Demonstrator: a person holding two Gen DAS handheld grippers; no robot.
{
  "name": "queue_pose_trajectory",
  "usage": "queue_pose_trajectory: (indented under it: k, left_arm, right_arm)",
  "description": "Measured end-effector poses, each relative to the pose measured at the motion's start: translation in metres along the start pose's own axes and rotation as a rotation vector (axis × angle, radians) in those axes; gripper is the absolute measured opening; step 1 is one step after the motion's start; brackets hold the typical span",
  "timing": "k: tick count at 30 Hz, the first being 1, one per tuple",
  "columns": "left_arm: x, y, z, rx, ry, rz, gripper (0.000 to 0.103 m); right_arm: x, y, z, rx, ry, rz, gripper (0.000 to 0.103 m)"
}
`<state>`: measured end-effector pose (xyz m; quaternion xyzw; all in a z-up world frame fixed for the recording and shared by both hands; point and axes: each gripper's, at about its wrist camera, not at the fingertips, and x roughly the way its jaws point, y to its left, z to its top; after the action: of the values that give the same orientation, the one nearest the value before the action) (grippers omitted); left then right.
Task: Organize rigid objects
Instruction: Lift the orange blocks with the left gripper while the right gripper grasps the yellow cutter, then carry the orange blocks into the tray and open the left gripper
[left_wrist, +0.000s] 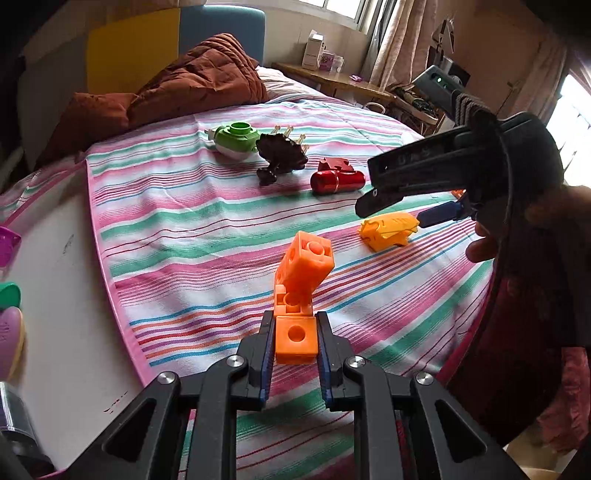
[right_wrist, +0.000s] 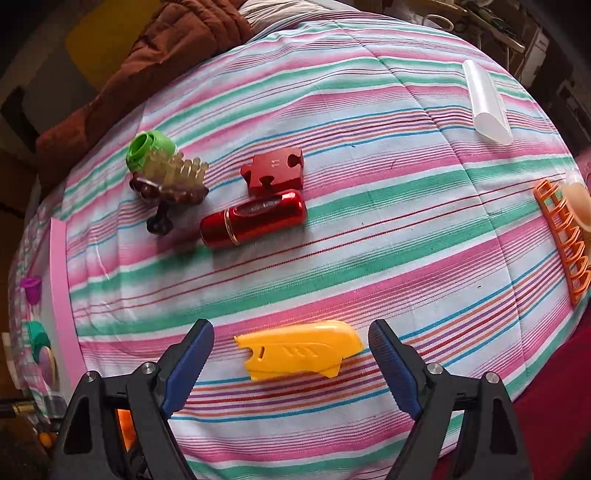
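Bedspread (right_wrist: 369, 229) first, the big striped field where everything lies, and the right gripper (right_wrist: 291, 365) hangs over its near edge, pointing steeply down with its jaws spread wide and nothing pressed between the pads. Between those blue fingers (right_wrist: 188, 365), not touched by either, lies the yellow piece (right_wrist: 299, 349), long axis running from nine to three o'clock across the gap. Judging by that, the step in hand is the pick-up of this yellow piece. To do it well, the gripper should sink straight down so both pads meet the long flat flanks together; closing across the tapered nose at three o'clock risks the piece squirting out on the soft cloth.

Off at eleven o'clock from the yellow piece sits the red cylinder (right_wrist: 255, 218), with the red puzzle block (right_wrist: 273, 170) just beyond it, touching or nearly so. Further toward ten o'clock, the dark brown toy (right_wrist: 166, 194) and green cap piece (right_wrist: 147, 149) crowd together. All stand well apart from the target, so the descent is clear.

Meanwhile the left gripper (left_wrist: 295, 332) is clamped tight on the orange block chain (left_wrist: 299, 295), lowest cube between its pads, the rest rising toward twelve o'clock. It should stay clear of the right one's path.
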<state>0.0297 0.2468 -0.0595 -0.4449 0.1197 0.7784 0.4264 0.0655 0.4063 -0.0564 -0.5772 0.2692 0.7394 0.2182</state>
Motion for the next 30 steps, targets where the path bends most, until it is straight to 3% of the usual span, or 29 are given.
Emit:
queue_pose_trajectory:
  k: [5,7,13,22,26,30]
  left_arm:
    - [-0.017,0.005,0.000,-0.023,-0.031,-0.017,0.020]
    - [-0.023,0.008,0.000,-0.030,-0.046,-0.018,0.020]
    - [-0.042,0.018,-0.004,-0.063,-0.075,-0.010,0.020]
    - [-0.067,0.045,-0.011,-0.149,-0.107,0.014,0.020]
    - [-0.079,0.074,-0.010,-0.243,-0.122,0.025,0.020]
    - [-0.086,0.112,-0.004,-0.320,-0.134,0.086,0.020]
  right_arm:
    - [0.007,0.004,-0.008,-0.037,0.043,-0.058,0.089]
    - [0.011,0.007,-0.010,-0.057,0.055,-0.068,0.069]
    - [0.013,0.024,-0.016,-0.133,-0.007,0.027,0.069]
    - [0.017,0.038,-0.024,-0.199,-0.086,0.013,0.070]
    - [0.015,0.037,-0.027,-0.206,-0.091,0.007,0.070]
    - [0.020,0.052,-0.024,-0.209,-0.091,0.007,0.070]
